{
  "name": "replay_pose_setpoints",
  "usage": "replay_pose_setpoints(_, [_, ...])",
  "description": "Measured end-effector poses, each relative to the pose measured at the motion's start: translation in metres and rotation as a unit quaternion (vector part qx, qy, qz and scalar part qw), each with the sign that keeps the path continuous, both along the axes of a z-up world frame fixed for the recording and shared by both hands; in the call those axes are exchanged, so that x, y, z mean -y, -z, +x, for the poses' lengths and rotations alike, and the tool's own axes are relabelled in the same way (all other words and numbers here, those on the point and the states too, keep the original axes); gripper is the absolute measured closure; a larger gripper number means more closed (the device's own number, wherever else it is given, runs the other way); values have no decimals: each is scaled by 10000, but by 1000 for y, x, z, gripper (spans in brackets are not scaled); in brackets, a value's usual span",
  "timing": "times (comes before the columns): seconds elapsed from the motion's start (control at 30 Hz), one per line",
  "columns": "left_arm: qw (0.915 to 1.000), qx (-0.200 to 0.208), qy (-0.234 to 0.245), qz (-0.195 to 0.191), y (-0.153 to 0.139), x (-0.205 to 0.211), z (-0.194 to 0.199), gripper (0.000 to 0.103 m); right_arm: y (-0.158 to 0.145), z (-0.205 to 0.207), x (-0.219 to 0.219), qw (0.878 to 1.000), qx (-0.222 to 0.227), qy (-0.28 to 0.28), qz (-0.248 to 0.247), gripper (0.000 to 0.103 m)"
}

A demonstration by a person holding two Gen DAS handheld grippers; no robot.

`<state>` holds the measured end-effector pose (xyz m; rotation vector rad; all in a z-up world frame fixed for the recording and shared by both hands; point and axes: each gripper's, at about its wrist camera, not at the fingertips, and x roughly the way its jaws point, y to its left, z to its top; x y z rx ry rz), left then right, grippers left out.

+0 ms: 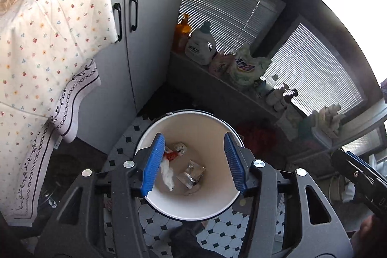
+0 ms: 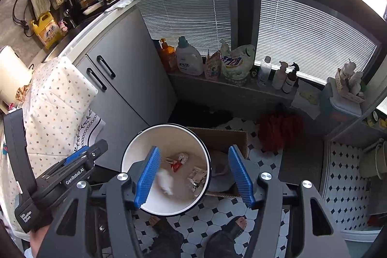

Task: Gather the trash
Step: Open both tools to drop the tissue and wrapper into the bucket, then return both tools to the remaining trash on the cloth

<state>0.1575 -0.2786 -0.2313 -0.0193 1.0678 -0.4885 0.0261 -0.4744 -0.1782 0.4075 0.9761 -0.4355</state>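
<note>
Two wrist views, both looking steeply down into a round white bin (image 1: 193, 209) standing on a black-and-white tiled floor (image 1: 225, 231).

Left wrist view: the left gripper (image 1: 196, 161) hangs over the bin mouth, its blue pads (image 1: 152, 166) well apart and nothing between them; the jaws stand about half open, empty. On the bin's bottom lie four pieces of trash: a white tissue (image 1: 168, 174) toward 9 o'clock, a red-and-white wrapper (image 1: 170, 156) at about 11 o'clock, a crumpled ball (image 1: 180, 148) just beyond it, and a clear plastic wrapper (image 1: 192, 175) near the centre. A flowered cloth (image 1: 48, 45) hangs at 9 to 10 o'clock; a grey cabinet (image 1: 145, 40) stands at 12 o'clock.

Right wrist view: the right gripper (image 2: 194, 174) also hovers above the bin (image 2: 157, 204), jaws wide apart and holding nothing. The same tissue (image 2: 165, 183), red wrapper (image 2: 175, 165) and clear wrapper (image 2: 197, 178) show inside. A cardboard box (image 2: 239, 137) sits touching the bin at 3 o'clock. The left gripper (image 2: 79, 156) enters at 9 o'clock. Bottles (image 2: 188, 59) line a ledge at 12 o'clock. The person's feet (image 2: 232, 226) stand at 6 o'clock.
</note>
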Motion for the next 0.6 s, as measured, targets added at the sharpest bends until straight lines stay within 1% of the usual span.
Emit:
replay_pose_setpoints(0.07, [9999, 56, -87, 1, -6, -8, 3, 51, -3, 3, -4, 10000, 41, -47, 6, 42])
replay_pose_setpoints(0.2, [9994, 239, -241, 30, -20, -28, 9, 46, -12, 12, -16, 9998, 167, -132, -9, 36])
replay_pose_setpoints(0.3, [9985, 371, -389, 40, -32, -46, 14, 44, -20, 23, -28, 9992, 290, -277, -1, 34])
replay_pose_setpoints(0.37, [9975, 467, -523, 45, -41, -61, 20, 42, -27, 32, -40, 9985, 388, -383, -27, 29])
replay_pose_setpoints(0.43, [9964, 556, -634, 44, -50, -74, 25, 40, -33, 40, -52, 9977, 465, -488, -30, 27])
replay_pose_setpoints(0.53, [9935, 755, -849, 31, -67, -103, 32, 34, -44, 55, -74, 9960, 588, -679, -23, 24])
replay_pose_setpoints(0.6, [9913, 861, -997, 27, -77, -119, 35, 28, -51, 64, -90, 9945, 675, -803, -29, 21])
